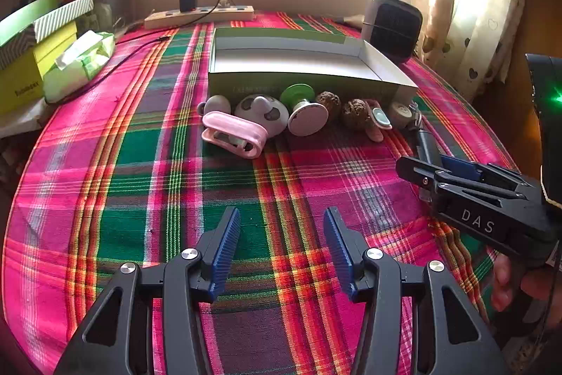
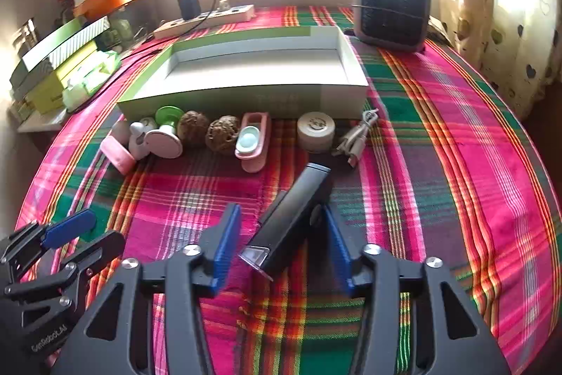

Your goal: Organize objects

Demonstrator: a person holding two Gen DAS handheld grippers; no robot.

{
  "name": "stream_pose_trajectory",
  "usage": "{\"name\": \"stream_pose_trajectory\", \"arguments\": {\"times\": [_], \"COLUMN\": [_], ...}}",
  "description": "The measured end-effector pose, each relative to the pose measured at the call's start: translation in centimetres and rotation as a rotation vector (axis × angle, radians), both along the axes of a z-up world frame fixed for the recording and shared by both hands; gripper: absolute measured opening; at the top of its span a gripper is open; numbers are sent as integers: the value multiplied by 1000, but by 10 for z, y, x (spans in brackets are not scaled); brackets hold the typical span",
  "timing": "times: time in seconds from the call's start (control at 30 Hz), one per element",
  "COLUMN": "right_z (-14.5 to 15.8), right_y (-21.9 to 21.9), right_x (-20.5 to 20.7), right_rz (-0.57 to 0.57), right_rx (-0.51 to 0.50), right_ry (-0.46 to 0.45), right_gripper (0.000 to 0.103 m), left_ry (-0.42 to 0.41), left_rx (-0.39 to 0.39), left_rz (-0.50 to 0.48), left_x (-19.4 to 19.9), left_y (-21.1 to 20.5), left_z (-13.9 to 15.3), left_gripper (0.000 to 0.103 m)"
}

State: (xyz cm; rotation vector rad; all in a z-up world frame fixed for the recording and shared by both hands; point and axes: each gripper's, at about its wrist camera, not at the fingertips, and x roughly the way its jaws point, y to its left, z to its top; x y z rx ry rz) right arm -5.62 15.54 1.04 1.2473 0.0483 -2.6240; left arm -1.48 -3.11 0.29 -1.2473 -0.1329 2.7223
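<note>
An open green-and-white box [image 1: 309,72] [image 2: 253,76] lies on the plaid cloth. In front of it is a row of small objects: a pink case [image 1: 233,134] [image 2: 117,155], a white toy [image 1: 261,111], a green-and-white spool [image 1: 304,108] [image 2: 165,132], two brown balls [image 1: 354,113] [image 2: 221,134], a pink holder [image 2: 253,141], a round tin [image 2: 316,130] and a cable [image 2: 358,136]. My left gripper [image 1: 282,246] is open and empty above the cloth. My right gripper [image 2: 282,243] is open around a black rectangular device [image 2: 291,217] that lies on the cloth.
A small heater [image 2: 391,9] stands at the back right. A power strip [image 2: 207,18] with a charger lies along the back wall. Stacked boxes [image 1: 31,55] and a wipes pack [image 1: 80,62] sit at the left. A curtain [image 2: 509,6] hangs at the right.
</note>
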Motion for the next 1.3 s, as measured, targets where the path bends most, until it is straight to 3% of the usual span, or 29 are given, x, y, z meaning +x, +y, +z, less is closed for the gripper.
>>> {"name": "stream_pose_trajectory", "arguments": {"times": [0.33,0.7,0.9,1.3], "right_z": [0,0,-1,-1], "right_y": [1,4,3,2], "right_x": [3,-2,-6,-10], "right_rz": [40,74,93,111], "right_rx": [48,49,54,51], "right_ry": [10,9,4,7], "right_gripper": [25,25,25,25], "left_ry": [-35,-38,-54,-79], "left_rx": [34,57,117,82], "left_rz": [20,87,133,207], "left_x": [-7,-21,-37,-63], "left_y": [-5,-17,-24,-26], "left_z": [2,8,10,12], "left_gripper": [48,48,48,48]}}
